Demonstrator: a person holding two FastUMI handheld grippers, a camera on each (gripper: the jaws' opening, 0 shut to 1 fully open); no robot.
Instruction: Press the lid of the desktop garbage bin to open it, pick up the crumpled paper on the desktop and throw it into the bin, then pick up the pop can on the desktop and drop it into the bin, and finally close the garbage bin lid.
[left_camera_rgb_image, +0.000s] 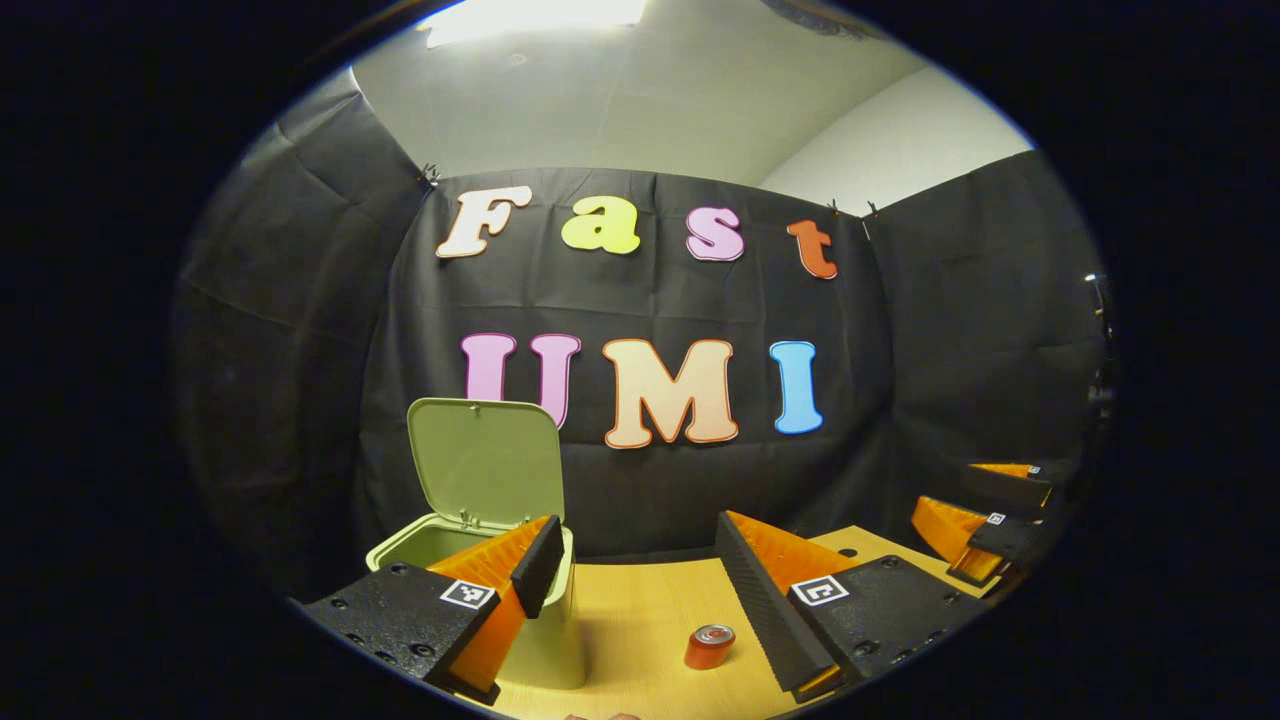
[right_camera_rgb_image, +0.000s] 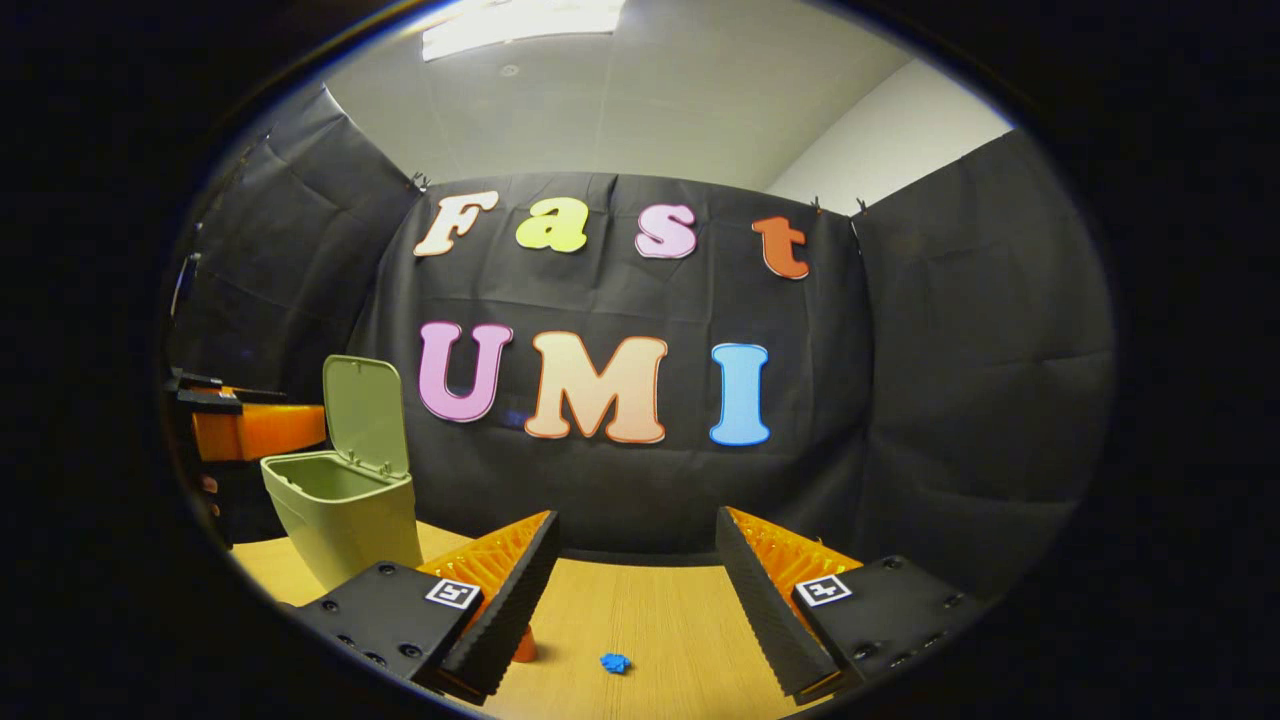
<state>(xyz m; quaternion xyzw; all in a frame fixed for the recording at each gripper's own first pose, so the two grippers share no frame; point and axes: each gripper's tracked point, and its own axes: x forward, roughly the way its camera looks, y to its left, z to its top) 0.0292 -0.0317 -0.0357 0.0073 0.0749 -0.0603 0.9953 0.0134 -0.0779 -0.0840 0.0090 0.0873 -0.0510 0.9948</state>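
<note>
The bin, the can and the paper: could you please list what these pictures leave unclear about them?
- Bin inside: in the left gripper view, the left gripper's finger covers the opening.
- Can: in the right gripper view, mostly hidden behind the right gripper's finger.
- Paper: too small in the right gripper view to show its creases.

Black cloth walls (right_camera_rgb_image: 960, 330), wooden table (right_camera_rgb_image: 660, 610), bright ceiling light (right_camera_rgb_image: 520, 20)

Left tongs (left_camera_rgb_image: 640, 585) and right tongs (right_camera_rgb_image: 635, 590) both gape wide, holding nothing.
</note>
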